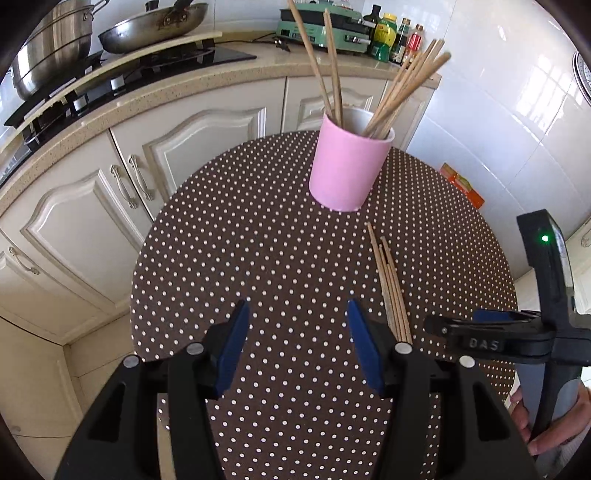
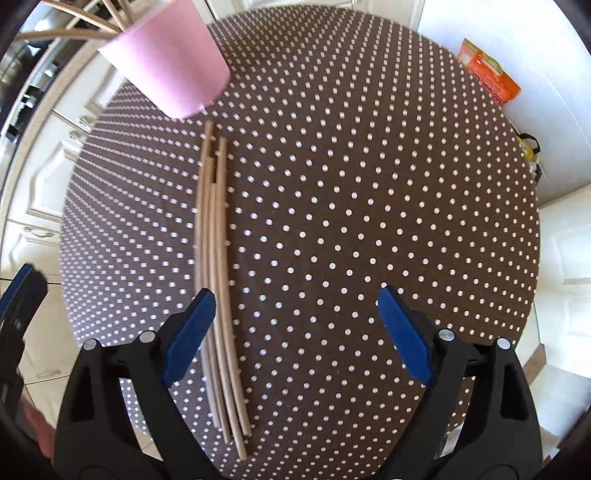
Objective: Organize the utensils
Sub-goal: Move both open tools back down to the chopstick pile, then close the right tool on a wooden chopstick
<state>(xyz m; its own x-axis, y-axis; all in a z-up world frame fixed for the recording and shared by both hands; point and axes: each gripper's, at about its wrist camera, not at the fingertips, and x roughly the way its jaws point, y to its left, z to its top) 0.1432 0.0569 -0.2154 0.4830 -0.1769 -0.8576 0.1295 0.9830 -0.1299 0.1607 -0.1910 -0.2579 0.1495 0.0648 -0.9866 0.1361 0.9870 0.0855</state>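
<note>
Together on the dotted surface [image 2: 369, 184] lay a small bundle of loose chopsticks [image 2: 216, 258], side by side and touching, their far ends pointing at the pink cup [image 2: 166, 62]. That cup stood upright farther back on the surface, just beyond the bundle's tips, and held more chopsticks [image 1: 402, 88] that leaned out over its rim in two groups.

Seen from the right wrist, the right gripper [image 2: 297, 321] hung above the near part of the bundle with its jaws wide apart and nothing between them. Its left blue pad [image 2: 190, 332] overlapped the sticks in the view, while most of the bundle ran just inside that pad and the rest of the gap showed only bare cloth. Whether the pad touched the wood could not be told.

From the left wrist, the left gripper [image 1: 297, 347] was likewise spread open and empty, over bare cloth, with the bundle lying just to its right and the cup ahead, slightly right. The right gripper came in from the right edge beside the sticks' near ends.

Behind the surface ran white cabinets [image 1: 92, 206], a stove with a wok [image 1: 155, 26], and bottles [image 1: 391, 37] against the tiled wall.
</note>
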